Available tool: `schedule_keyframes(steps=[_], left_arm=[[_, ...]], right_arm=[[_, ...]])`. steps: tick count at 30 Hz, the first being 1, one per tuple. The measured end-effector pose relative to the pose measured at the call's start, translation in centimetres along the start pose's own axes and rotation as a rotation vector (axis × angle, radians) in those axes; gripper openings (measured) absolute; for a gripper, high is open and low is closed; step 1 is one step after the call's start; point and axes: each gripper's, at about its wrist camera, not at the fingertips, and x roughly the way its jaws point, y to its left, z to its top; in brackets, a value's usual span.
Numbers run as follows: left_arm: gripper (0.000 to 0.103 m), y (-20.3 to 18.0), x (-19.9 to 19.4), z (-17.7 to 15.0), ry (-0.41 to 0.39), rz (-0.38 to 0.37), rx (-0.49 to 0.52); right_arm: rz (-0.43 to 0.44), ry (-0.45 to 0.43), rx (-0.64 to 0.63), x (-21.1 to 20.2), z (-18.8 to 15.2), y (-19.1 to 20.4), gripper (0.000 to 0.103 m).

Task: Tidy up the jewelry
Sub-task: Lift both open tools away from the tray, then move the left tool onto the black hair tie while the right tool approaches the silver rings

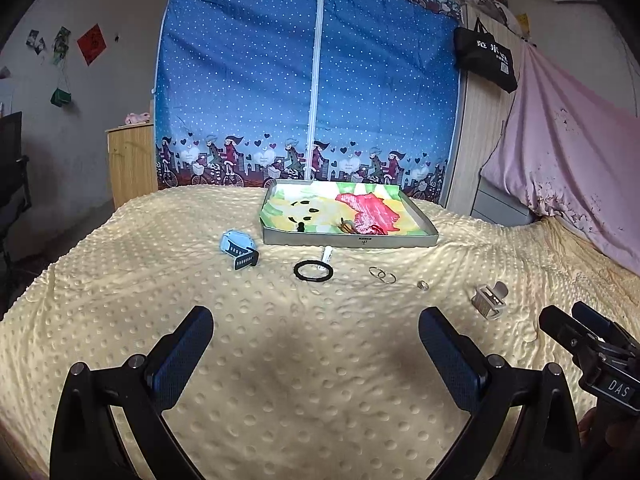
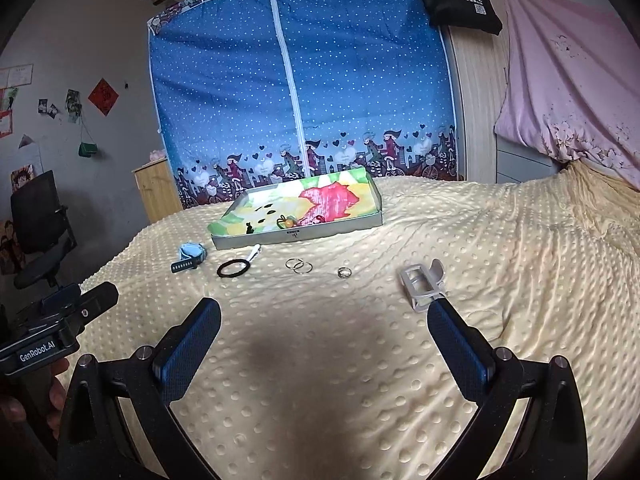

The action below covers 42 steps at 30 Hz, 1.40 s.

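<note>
jewelry laid in a row before the tray point(image 1: 348, 239), waiting to be sorted

left to right: watch point(image 1: 239, 246), black hair tie point(image 1: 313, 271), hoops point(image 1: 382, 275), ring point(image 1: 423, 285), hair claw point(image 1: 490, 300). left gripper point(image 1: 316, 334) and right gripper point(image 2: 324, 326) hover with fingers apart, empty.

On the bed, the watch point(image 1: 239, 249), hair tie point(image 1: 313, 271), hoops point(image 1: 382, 275), ring point(image 1: 423, 285) and clip point(image 1: 489, 300) line up left to right before the tray point(image 1: 348, 239).

The right gripper point(image 1: 560, 326) body bears "DAS"; the left gripper point(image 2: 100, 296) body bears "GenRobot.AI".
</note>
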Motion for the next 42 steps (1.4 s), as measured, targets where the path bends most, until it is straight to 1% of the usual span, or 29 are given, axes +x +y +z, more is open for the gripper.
schedule_keyframes(steps=[6, 11, 19, 24, 30, 35, 38, 42], left_arm=[[0.103, 0.0, 0.6, 0.2, 0.007, 0.002, -0.005], [0.103, 0.2, 1.3, 1.1, 0.001, 0.002, -0.015], [0.103, 0.7, 2.8, 2.9, -0.01, 0.002, -0.019], [0.103, 1.0, 4.2, 4.4, -0.03, 0.01, -0.004], [0.103, 1.3, 7.1, 6.2, -0.039, 0.011, 0.021], [0.103, 1.4, 10.5, 6.9, -0.032, 0.011, 0.023], [0.103, 1.7, 13.1, 6.7, -0.008, 0.009, 0.024], [0.103, 2.2, 16.6, 5.9, 0.052, -0.01, 0.015]], right_arm=[[0.008, -0.001, -0.003, 0.5, 0.2, 0.5, 0.102], [0.018, -0.02, -0.005, 0.9, 0.7, 0.7, 0.102], [0.021, -0.051, -0.011, 2.4, 2.6, 0.8, 0.102], [0.02, -0.081, -0.008, 3.8, 4.2, 0.8, 0.102], [0.03, -0.107, -0.027, 6.7, 6.3, 1.1, 0.102], [0.036, -0.104, -0.059, 10.1, 7.7, 0.9, 0.102], [0.038, -0.083, -0.077, 12.7, 7.9, 0.7, 0.102], [0.092, -0.013, -0.084, 16.7, 7.5, 0.5, 0.102]])
